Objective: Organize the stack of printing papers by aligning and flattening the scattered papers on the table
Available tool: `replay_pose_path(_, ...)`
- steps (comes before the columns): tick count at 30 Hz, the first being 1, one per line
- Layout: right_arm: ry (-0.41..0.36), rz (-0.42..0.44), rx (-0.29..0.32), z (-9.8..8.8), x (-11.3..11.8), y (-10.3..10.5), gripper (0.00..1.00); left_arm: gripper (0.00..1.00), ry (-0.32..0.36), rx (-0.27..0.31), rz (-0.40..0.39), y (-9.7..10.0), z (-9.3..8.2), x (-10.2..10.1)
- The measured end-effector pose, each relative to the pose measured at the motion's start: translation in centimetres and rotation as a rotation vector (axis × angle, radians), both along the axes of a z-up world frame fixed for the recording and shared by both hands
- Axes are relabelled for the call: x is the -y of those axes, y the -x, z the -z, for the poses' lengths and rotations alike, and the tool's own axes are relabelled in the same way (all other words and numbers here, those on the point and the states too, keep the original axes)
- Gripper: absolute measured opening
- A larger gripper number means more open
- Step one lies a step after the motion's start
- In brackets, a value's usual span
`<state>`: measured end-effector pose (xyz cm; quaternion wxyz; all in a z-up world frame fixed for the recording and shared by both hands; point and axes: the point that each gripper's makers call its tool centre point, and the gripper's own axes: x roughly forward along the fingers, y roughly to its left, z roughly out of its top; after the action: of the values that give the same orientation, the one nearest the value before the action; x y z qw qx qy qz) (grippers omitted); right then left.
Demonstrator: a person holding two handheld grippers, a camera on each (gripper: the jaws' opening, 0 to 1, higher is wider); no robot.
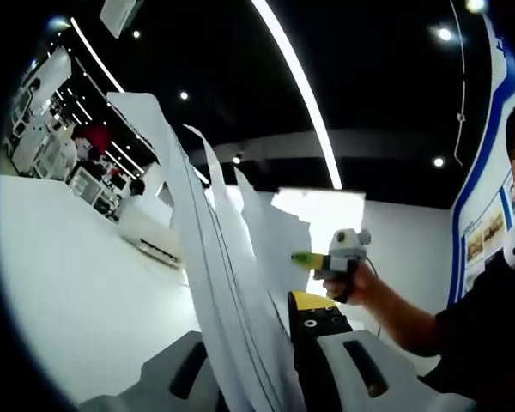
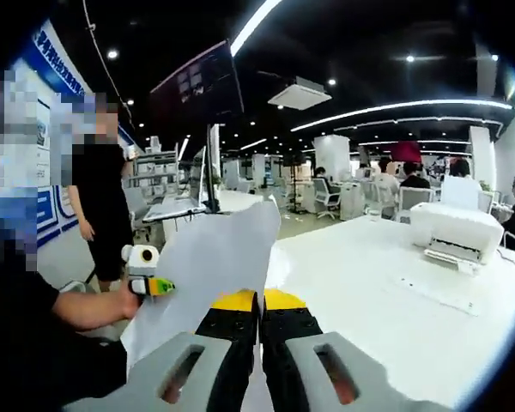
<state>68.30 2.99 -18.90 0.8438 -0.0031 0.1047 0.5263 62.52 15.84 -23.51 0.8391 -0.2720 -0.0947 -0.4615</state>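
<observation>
Both grippers clamped on papers

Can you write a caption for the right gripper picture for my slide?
The right gripper, jaws shut on the printing papers, lifts them above the white table near a printer.

A: What sort of place?

B: Big open-plan office, maybe w/ a showroom corner. Black ceiling w/ long light strips, white table, a printer on it.

A: Anything else?

B: Office chairs, desks further back, people seated, a monitor on a stand. Blue-edged display boards on the wall; text too blurry to read. One person standing by that wall.
</observation>
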Motion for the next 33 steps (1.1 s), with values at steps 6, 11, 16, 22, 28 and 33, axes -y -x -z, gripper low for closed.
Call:
replay_pose_path(6,-0.058,-0.008,-0.107,2.0,-1.4,0.0,0.0,0.15,-0.006,0.0,0.001,-0.1,0.2,0.0)
replay_pose_path(11,-0.058,-0.038,-0.102,2.3,-2.7,0.5,0.0,0.16,-0.008,-0.006,0.001,-0.1,0.3,0.0)
replay_pose_path(16,-0.066,-0.038,-0.112,2.5,-3.0,0.9,0.0,0.18,-0.006,-0.006,0.004,-0.1,0.3,-0.1)
replay_pose_path(22,-0.149,-0.02,-0.139,1.2,-1.3,0.2,0.0,0.19,0.002,-0.025,0.014,-0.1,0.3,0.0)
replay_pose_path(28,-0.188,-0.048,-0.151,0.7,-1.8,0.5,0.0,0.23,0.006,-0.037,0.034,0.0,0.2,0.3)
replay_pose_path(33,-0.233,-0.069,-0.195,1.0,-3.3,1.4,0.0,0.25,0.012,-0.042,0.033,0.0,0.2,0.3)
